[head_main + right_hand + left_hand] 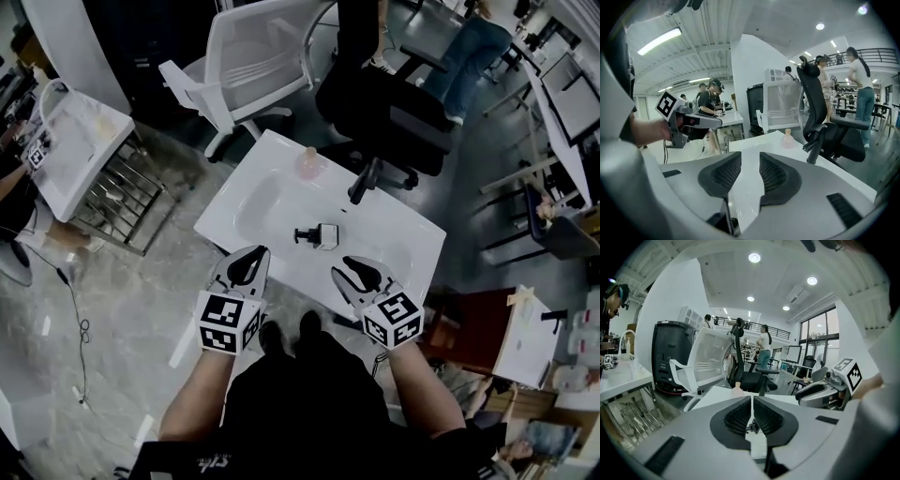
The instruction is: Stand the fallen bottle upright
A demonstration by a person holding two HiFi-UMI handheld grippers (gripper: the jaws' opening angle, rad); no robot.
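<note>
The fallen bottle [317, 235], small and pale with a black pump top, lies on its side near the middle of the white table [253, 211]. Its pump [751, 428] shows just beyond the tips of my left gripper [752, 398]. That left gripper [253, 258] hovers over the table's near edge, left of the bottle, shut and empty. My right gripper [354, 267] is at the near edge to the bottle's right; its jaws [750, 157] stand apart with nothing between them. A pinkish bottle [309, 164] stands upright at the far edge.
A black office chair [394, 112] stands behind the table, its armrest [364, 180] reaching over the far edge. A white mesh chair [253, 56] is at the back left. A second white table [75, 150] with a wire rack is on the left. People stand farther off.
</note>
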